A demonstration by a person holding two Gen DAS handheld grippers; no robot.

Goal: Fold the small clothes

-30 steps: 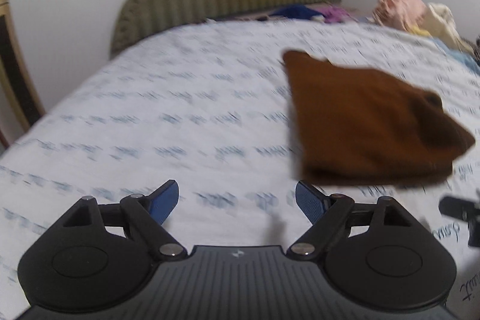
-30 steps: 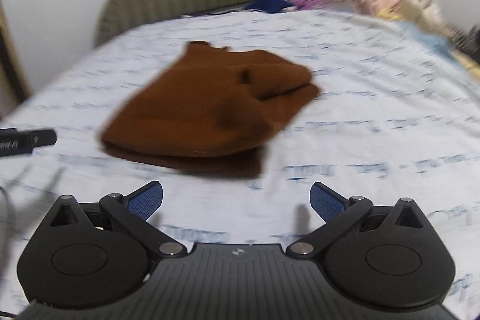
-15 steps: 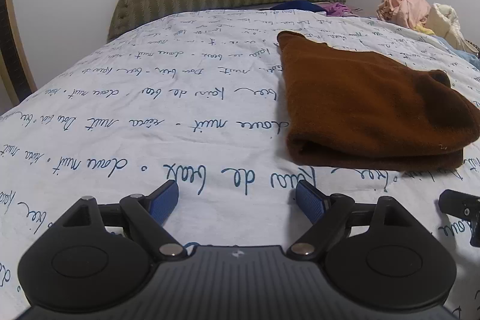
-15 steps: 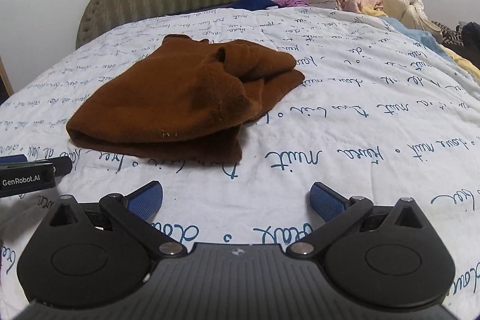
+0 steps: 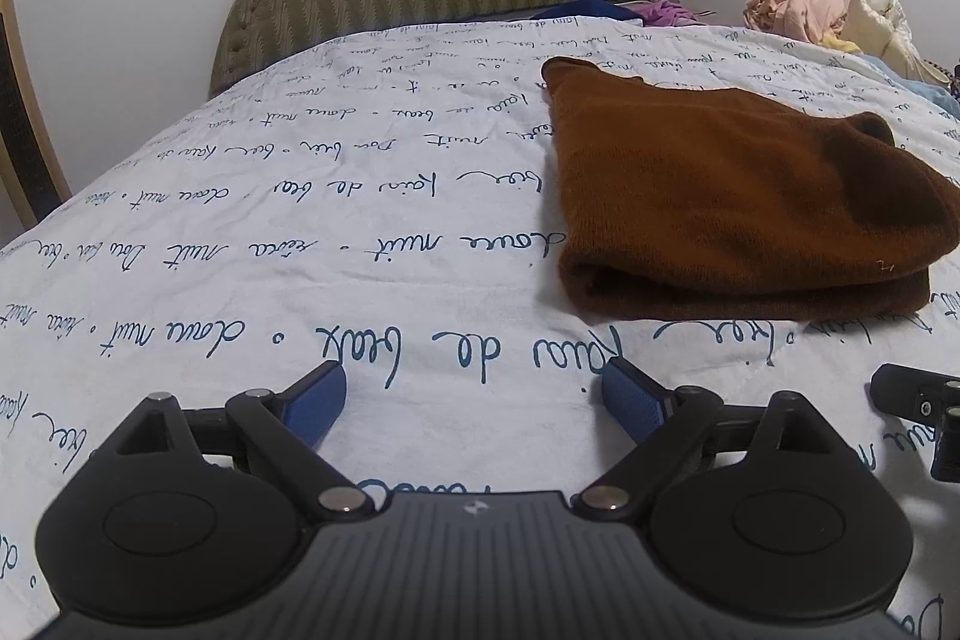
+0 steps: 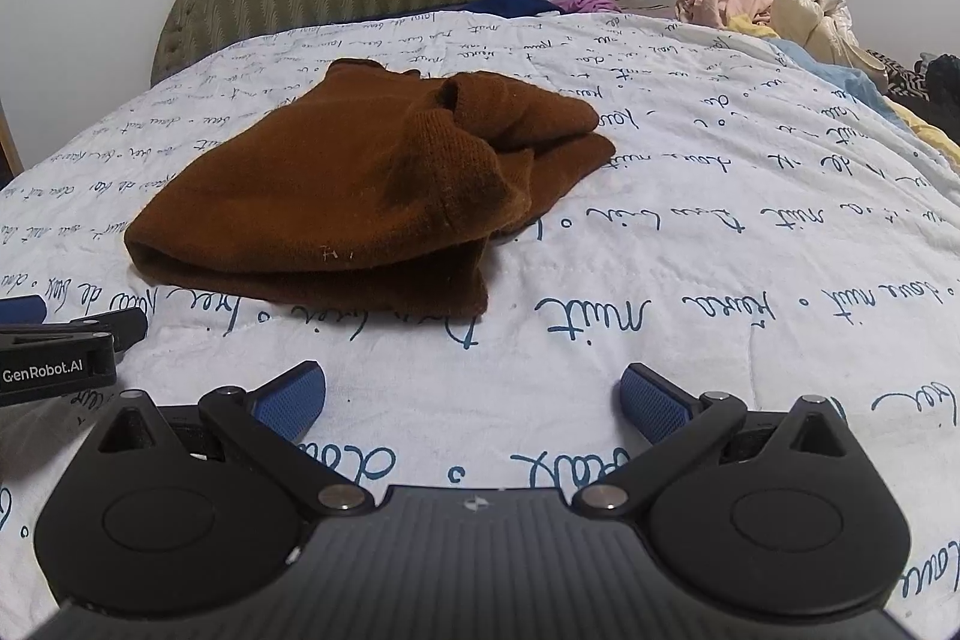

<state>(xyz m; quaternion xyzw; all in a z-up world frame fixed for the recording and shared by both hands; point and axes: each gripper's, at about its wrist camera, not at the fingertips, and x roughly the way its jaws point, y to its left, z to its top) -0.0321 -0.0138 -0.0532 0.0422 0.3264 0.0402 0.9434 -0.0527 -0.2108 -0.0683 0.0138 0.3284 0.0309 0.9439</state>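
- The left tongs (image 5: 474,391) stand wide apart over bare bedspread (image 5: 300,232), having just spread further, with nothing between the pads.
- The brown knit garment (image 5: 720,196) lies ahead of them and off to the right, on the bed, already doubled over; its folded edge faces both tongs and its long axis runs across the view.
- The right tongs (image 6: 474,394) gape equally wide and empty; the garment sits ahead, slightly left, its loose bunched end on the right.
- Judging by this, the right hand is nearer that untidy end.
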